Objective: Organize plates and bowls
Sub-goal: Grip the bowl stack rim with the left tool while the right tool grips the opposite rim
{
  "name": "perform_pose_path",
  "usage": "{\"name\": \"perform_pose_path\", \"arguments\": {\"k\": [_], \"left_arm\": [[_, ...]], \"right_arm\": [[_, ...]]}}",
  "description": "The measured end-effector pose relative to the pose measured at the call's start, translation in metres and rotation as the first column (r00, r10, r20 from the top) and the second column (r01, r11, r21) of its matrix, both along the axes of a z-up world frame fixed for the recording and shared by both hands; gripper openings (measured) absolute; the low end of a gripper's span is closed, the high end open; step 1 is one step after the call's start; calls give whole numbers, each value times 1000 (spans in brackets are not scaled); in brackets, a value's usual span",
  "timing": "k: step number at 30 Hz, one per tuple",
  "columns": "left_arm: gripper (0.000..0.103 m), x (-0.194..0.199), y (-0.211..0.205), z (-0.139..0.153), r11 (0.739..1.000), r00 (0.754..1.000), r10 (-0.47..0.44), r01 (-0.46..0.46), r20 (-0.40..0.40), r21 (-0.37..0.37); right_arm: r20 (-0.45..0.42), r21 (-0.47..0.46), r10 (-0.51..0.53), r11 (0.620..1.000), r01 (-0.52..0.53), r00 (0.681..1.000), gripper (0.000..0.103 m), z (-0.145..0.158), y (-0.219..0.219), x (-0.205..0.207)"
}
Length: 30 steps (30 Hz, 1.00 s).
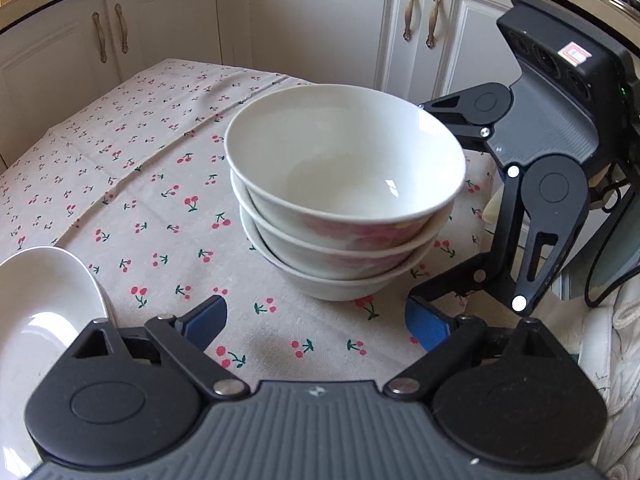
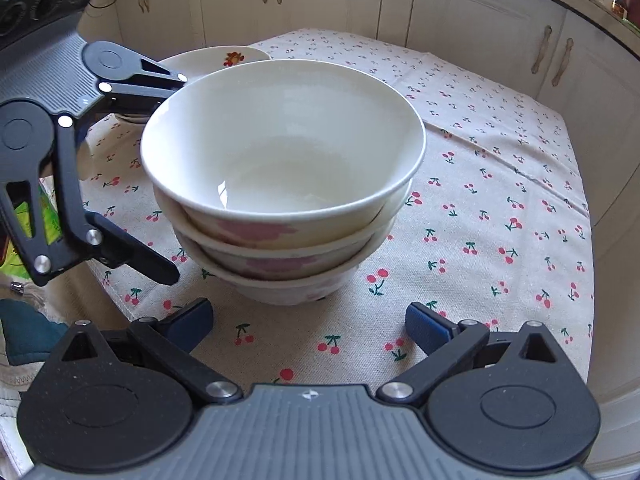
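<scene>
Three white bowls with pink flower prints are stacked (image 1: pixel 344 200) (image 2: pixel 280 168) on the cherry-print tablecloth (image 1: pixel 160 216) (image 2: pixel 500 216). My left gripper (image 1: pixel 316 322) (image 2: pixel 177 176) is open, its blue pads (image 1: pixel 208 320) short of the stack's base with nothing between them. My right gripper (image 2: pixel 310 318) (image 1: pixel 420 200) is open too and comes at the stack from the other side. Its fingers straddle that flank without visibly touching it. A white plate (image 1: pixel 44 292) (image 2: pixel 216 58) with a red motif lies beside the left gripper, beyond the stack in the right wrist view.
Cream cabinet doors with brass handles (image 1: pixel 412 12) (image 2: pixel 558 56) stand close behind the table. The cloth's edge drops off by the right gripper's body, where a black cable (image 1: pixel 592 264) and quilted white fabric (image 1: pixel 616 344) show. Green packaging (image 2: pixel 48 220) lies below the left gripper.
</scene>
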<state>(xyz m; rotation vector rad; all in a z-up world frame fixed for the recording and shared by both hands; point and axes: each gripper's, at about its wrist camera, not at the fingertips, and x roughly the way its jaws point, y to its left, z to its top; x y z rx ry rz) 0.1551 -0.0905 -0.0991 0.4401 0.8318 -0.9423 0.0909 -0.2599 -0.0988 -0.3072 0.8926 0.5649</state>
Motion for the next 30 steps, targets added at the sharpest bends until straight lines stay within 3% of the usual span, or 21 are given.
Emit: {"name": "perform_pose_path", "arguments": {"k": [5, 11, 22, 30], "left_arm": [[95, 7, -5, -5, 999, 999, -33, 33, 1, 23], [95, 15, -10, -2, 996, 996, -90, 90, 5, 30], [92, 27, -12, 1, 975, 976, -219, 219, -1, 26], [86, 25, -17, 5, 955, 955, -295, 295, -13, 18]], "right_arm": [[19, 14, 29, 999, -29, 999, 103, 0, -3, -4], [17, -39, 114, 993, -114, 993, 103, 6, 4, 4], [51, -122, 331, 938, -323, 942, 102, 30, 14, 9], [25, -123, 361, 927, -356, 932, 95, 30, 16, 20]]}}
